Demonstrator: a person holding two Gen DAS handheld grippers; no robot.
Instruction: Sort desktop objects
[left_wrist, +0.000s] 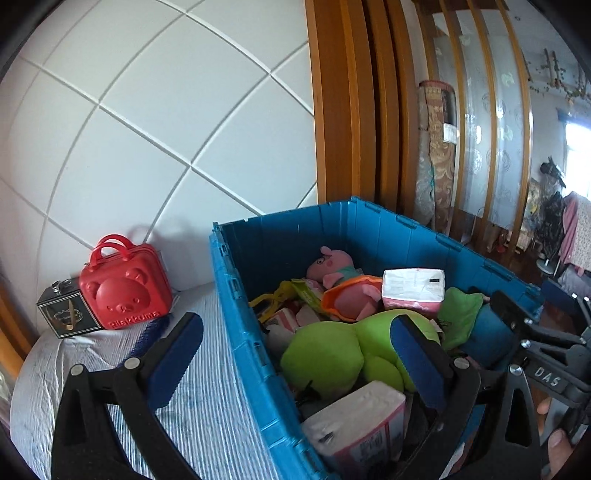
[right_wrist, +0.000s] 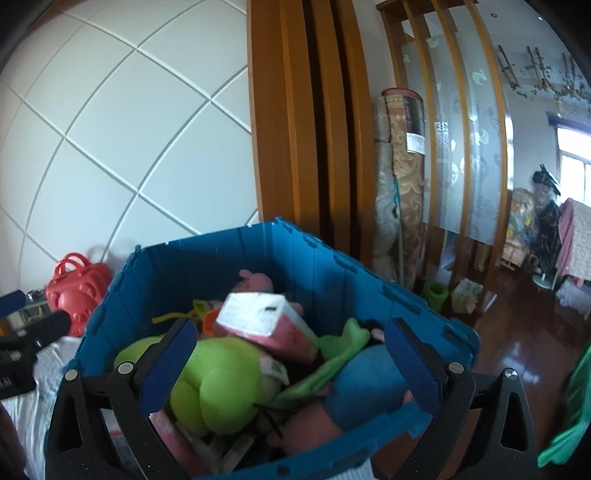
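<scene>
A blue plastic crate (left_wrist: 240, 317) sits on a striped cloth (left_wrist: 199, 413); it also shows in the right wrist view (right_wrist: 332, 273). It holds a green plush toy (left_wrist: 332, 354), a pink pig plush (left_wrist: 343, 280), tissue packs (left_wrist: 412, 288) and other items. My left gripper (left_wrist: 295, 354) is open and straddles the crate's left wall. My right gripper (right_wrist: 291, 365) is open above the crate, over the green plush (right_wrist: 221, 384) and a pink tissue pack (right_wrist: 266, 321). Neither holds anything.
A red bear-faced case (left_wrist: 125, 291) and a small black box (left_wrist: 66, 314) stand on the cloth by the white tiled wall. A wooden door frame (left_wrist: 343, 110) and rolled carpets (right_wrist: 399, 177) stand behind the crate. Wooden floor (right_wrist: 517, 332) lies to the right.
</scene>
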